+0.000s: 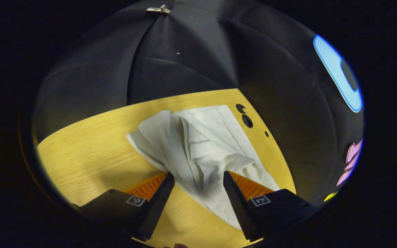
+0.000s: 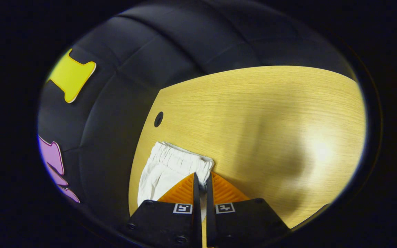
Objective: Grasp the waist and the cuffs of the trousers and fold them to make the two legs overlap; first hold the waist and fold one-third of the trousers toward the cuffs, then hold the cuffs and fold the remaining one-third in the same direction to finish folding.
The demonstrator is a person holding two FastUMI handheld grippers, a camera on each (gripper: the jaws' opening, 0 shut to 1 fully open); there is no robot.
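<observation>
We are pinching the trousers (image 2: 171,168) waistband in our right gripper (image 2: 201,184) to fold; left gripper (image 1: 198,182), at six o'clock, is gaping wide over the cloth.

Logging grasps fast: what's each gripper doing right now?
Left gripper: open, straddling the trousers.
Right gripper: closed on the trousers' waistband.
</observation>
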